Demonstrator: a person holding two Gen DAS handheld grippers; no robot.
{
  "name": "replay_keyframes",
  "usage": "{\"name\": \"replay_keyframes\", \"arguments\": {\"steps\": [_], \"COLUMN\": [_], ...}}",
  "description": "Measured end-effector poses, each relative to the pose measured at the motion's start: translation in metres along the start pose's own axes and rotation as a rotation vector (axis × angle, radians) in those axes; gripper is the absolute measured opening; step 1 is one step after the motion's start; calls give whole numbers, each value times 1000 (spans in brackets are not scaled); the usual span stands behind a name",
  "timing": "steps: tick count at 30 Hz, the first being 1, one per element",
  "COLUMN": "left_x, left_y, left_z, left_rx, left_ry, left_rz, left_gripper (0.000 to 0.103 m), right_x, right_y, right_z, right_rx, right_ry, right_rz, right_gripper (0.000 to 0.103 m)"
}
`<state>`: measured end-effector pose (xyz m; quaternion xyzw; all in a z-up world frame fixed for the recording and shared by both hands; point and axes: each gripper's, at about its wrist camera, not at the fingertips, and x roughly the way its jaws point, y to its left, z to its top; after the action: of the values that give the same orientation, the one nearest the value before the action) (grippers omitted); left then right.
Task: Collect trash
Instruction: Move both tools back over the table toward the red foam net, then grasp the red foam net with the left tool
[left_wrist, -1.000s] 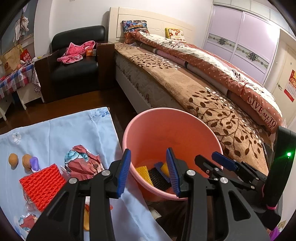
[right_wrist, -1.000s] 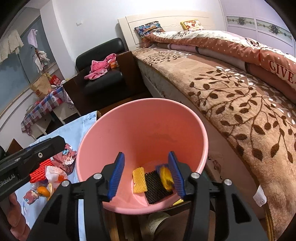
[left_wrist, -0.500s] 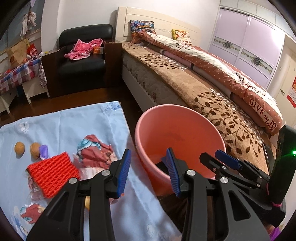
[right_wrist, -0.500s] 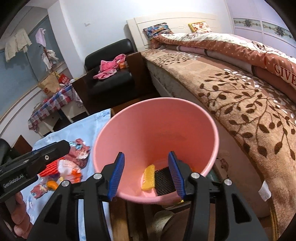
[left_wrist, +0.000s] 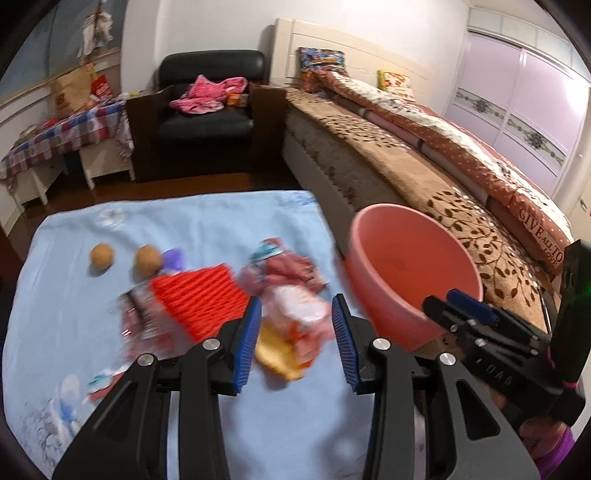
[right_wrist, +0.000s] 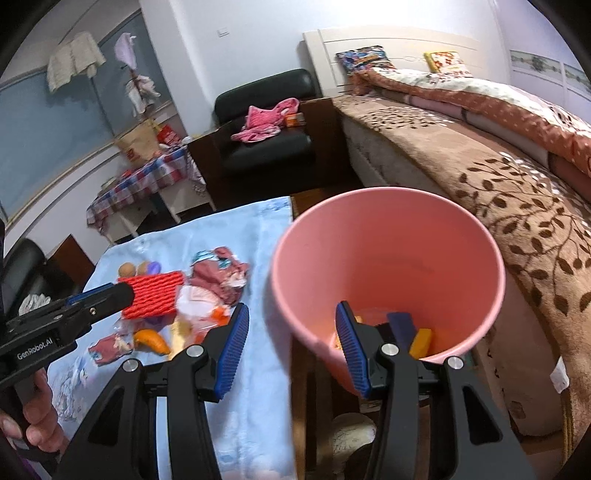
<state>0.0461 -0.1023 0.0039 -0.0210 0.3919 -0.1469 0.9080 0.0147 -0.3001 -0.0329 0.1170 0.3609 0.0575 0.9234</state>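
A pink bucket (left_wrist: 406, 273) (right_wrist: 384, 266) stands right of a light blue cloth (left_wrist: 207, 225) (right_wrist: 255, 236), with yellow, black and blue scraps at its bottom (right_wrist: 406, 330). On the cloth lie a red ribbed foam sheet (left_wrist: 199, 295) (right_wrist: 155, 293), crumpled wrappers (left_wrist: 291, 273) (right_wrist: 218, 273), a yellow-orange peel (left_wrist: 277, 354) (right_wrist: 151, 341) and two brown balls (left_wrist: 101, 254). My left gripper (left_wrist: 295, 332) hangs open over the wrappers and peel, nothing between its fingers. My right gripper (right_wrist: 291, 341) is open at the bucket's near-left rim, empty.
A bed with a brown leaf blanket (left_wrist: 424, 173) runs along the right. A black armchair with pink clothes (left_wrist: 207, 107) and a checked side table (left_wrist: 62, 136) stand at the back. A person's hand (right_wrist: 33, 417) holds the left gripper's handle.
Both grippers swung left, away from the bucket. The left one went from over the bucket's mouth to over the trash on the cloth. Both stayed open.
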Motion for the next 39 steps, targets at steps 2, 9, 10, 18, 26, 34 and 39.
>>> {"name": "replay_keyframes", "arguments": {"steps": [2,9,10,18,26,34,39], "left_x": [-5,-12,-11,15,46,32,10], "left_y": [12,51,58,74,86,87,84], "left_z": [-4,-17,-18,-4,4,12,15], "left_rx": [-17,-81,-98,-158,-224,-208,-185], "left_ry": [0,4,7,30,63,13,-38], "left_rz": [14,65,68,86,96,60,31], "left_gripper": [40,40,40,40,39,9,9], "right_x": [0,4,5,11,17,41,57], "right_y": [5,23,27,42,52,61,71], "right_z": [-1,-6,-7,-13,-10,0,7], "right_rx": [-9,-46,-56,-100,-121,-111,-134], "right_ry": [2,17,21,41,49,100,131], "right_rz": [7,36,40,56,107,137,130], "right_gripper": [48,48,48,48,48,48,48]}}
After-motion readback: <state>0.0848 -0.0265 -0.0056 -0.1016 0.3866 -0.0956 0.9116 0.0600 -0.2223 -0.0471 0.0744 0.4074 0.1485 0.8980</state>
